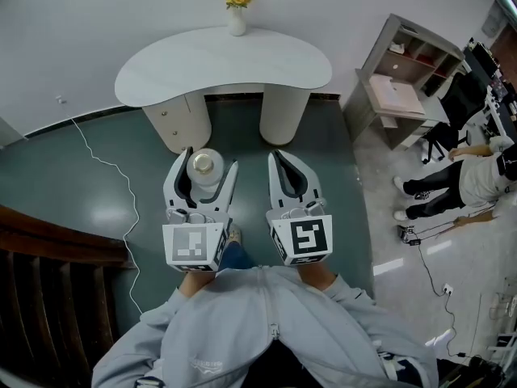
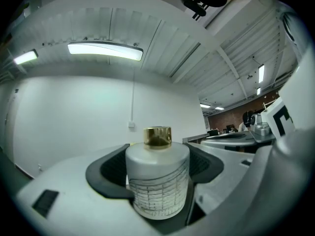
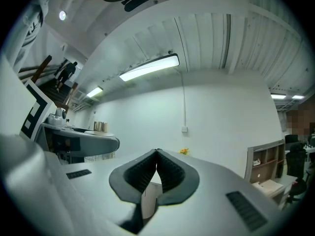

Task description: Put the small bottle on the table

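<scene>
Left tongs (image 1: 210, 162) clamping frosted cylindrical small bottle (image 2: 157, 181), shiny gold cap (image 2: 157, 136), right tongs (image 1: 279, 158) closed, empty

The table (image 1: 218, 63) stood against the wall, ahead of both grippers, with a vase (image 1: 236, 21) at the middle of its far edge. The left gripper (image 1: 208, 165) and the right gripper (image 1: 278, 160) hung side by side above the floor (image 1: 97, 208), short of the table's near edge. The small bottle (image 1: 203, 166) sat upright between the left gripper's fingers (image 1: 229, 181). A shelf unit (image 1: 404, 71) stood to the right of the table. A cable (image 1: 130, 192) lay on the floor to the left.
</scene>
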`<state>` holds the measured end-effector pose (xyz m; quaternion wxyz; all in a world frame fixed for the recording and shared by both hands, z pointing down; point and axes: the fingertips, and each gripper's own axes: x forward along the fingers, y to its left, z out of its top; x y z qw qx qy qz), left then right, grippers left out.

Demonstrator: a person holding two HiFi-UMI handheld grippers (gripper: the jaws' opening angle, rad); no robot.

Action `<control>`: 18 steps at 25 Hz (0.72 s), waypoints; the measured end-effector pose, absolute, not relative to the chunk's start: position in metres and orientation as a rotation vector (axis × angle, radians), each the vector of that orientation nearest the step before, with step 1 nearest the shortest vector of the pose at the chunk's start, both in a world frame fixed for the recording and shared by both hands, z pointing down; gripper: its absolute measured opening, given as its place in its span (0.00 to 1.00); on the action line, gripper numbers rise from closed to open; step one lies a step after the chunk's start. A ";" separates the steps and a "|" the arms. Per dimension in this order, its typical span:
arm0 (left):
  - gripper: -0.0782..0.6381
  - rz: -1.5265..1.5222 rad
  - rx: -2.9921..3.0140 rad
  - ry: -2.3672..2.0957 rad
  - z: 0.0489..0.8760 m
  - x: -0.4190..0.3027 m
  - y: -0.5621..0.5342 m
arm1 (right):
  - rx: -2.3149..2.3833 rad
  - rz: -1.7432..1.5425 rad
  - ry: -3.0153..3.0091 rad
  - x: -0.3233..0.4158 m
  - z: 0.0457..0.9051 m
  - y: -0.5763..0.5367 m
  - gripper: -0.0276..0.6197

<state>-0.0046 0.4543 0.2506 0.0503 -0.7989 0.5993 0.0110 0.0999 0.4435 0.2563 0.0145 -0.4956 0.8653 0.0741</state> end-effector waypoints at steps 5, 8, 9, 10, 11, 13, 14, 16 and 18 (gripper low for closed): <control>0.58 0.032 -2.464 1.775 0.254 -0.021 0.399 | -1.571 0.229 2.686 0.078 0.261 0.387 0.08; 0.58 0.039 -2.484 1.756 0.253 -0.030 0.367 | -1.591 0.232 2.675 0.067 0.260 0.355 0.08; 0.58 0.047 -2.491 1.750 0.252 -0.032 0.357 | -1.598 0.231 2.671 0.063 0.259 0.346 0.09; 0.58 0.052 -2.499 1.743 0.252 -0.035 0.347 | -1.604 0.231 2.667 0.059 0.258 0.337 0.08; 0.58 0.047 -2.507 1.733 0.252 -0.038 0.339 | -1.610 0.230 2.664 0.056 0.258 0.329 0.08; 0.58 0.033 -2.522 1.715 0.252 -0.044 0.323 | -1.624 0.225 2.657 0.049 0.258 0.315 0.09; 0.58 0.031 -2.529 1.709 0.252 -0.047 0.316 | -1.633 0.222 2.653 0.046 0.258 0.307 0.08; 0.58 0.031 -2.538 1.704 0.251 -0.054 0.299 | -1.652 0.224 2.641 0.042 0.258 0.293 0.09; 0.58 0.039 -2.546 1.689 0.250 -0.058 0.285 | -1.669 0.231 2.627 0.039 0.257 0.280 0.08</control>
